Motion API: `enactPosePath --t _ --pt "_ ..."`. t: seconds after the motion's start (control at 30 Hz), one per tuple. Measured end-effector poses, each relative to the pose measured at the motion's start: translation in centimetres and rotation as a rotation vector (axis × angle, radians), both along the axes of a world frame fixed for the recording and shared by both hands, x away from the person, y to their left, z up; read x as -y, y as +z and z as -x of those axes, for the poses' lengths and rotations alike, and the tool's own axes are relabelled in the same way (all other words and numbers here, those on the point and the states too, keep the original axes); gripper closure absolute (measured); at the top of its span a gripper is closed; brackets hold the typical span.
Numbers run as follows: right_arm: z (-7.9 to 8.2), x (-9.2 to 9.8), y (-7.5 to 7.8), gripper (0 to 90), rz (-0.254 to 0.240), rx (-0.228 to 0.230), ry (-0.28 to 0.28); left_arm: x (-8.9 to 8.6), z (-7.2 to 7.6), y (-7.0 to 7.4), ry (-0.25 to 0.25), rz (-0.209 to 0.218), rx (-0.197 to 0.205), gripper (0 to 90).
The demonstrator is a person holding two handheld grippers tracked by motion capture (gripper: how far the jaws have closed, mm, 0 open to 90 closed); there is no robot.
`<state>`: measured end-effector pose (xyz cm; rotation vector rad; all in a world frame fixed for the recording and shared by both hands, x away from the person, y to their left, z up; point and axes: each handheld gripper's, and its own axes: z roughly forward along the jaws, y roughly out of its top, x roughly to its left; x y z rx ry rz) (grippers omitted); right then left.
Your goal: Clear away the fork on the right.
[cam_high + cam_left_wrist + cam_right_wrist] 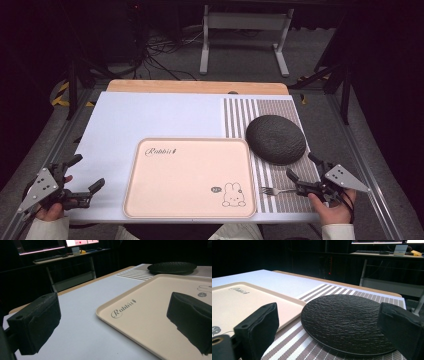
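Right tool point(301, 175): jaws wide, empty. Fork point(278, 190) flat on striped mat point(240, 117), just beside tool's near jaw, untouched. Black plate point(347, 321) directly ahead of the tool, beyond jaws. Left tool point(85, 176): jaws wide, empty, tray point(150, 310) ahead. Judgement: work at start; nothing gripped, everything left.

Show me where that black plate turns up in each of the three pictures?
High view: the black plate lies right of centre on the striped mat, beside the tray.
Left gripper view: black plate at the top right, beyond the tray's far edge.
Right gripper view: black plate in the middle, close up.
Shared landmark: the pink tray.
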<state>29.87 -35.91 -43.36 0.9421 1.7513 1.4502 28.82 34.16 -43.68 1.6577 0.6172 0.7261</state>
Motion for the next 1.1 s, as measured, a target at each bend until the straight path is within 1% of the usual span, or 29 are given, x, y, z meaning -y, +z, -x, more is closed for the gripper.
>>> enactPosePath --t 0.03,0.17,0.33,0.47,0.6,0.63,0.7,0.77,0.8,0.93,0.97,1.1 --pt "0.0 0.1 0.0 4.9 0.006 0.006 0.001 0.0 0.0 0.0 -0.001 0.002 0.001 0.0" --pt "0.1 0.0 -0.1 5.0 0.002 -0.004 0.002 -0.1 0.0 0.0 0.000 0.007 0.001 0.0" --pt "0.1 0.0 -0.1 5.3 0.003 -0.007 0.003 0.0 -0.1 0.0 -0.007 -0.002 -0.002 0.0" --pt "0.0 -0.1 -0.1 5.3 0.005 -0.014 0.007 -0.1 0.0 0.0 -0.004 0.009 -0.004 0.0" --pt "-0.2 -0.3 -0.1 5.4 0.012 -0.016 0.014 -0.1 -0.1 0.0 -0.002 0.008 -0.006 0.0" --pt "-0.3 -0.4 0.0 5.4 0.009 -0.021 0.017 -0.1 -0.1 0.0 -0.001 0.007 -0.008 0.0" --pt "-0.8 -0.7 0.3 5.7 0.025 -0.030 0.028 -0.1 -0.1 -0.1 0.000 0.004 -0.014 0.0" --pt "-1.5 -1.0 0.9 6.6 0.037 -0.048 0.039 0.0 -0.1 -0.1 0.000 -0.001 -0.015 0.0" --pt "-1.8 -1.2 1.3 6.6 0.053 -0.051 0.041 0.0 -0.1 -0.1 0.000 -0.001 -0.018 0.0" --pt "-2.8 -1.8 2.3 6.6 0.073 -0.057 0.068 -0.1 -0.1 0.0 0.000 0.001 -0.011 0.0" --pt "-3.1 -2.1 2.5 6.6 0.076 -0.066 0.074 -0.1 -0.1 0.0 0.000 0.002 -0.013 0.0" --pt "-3.7 -2.7 2.9 5.8 0.078 -0.072 0.094 -0.1 -0.1 0.0 -0.004 0.000 -0.014 0.0"
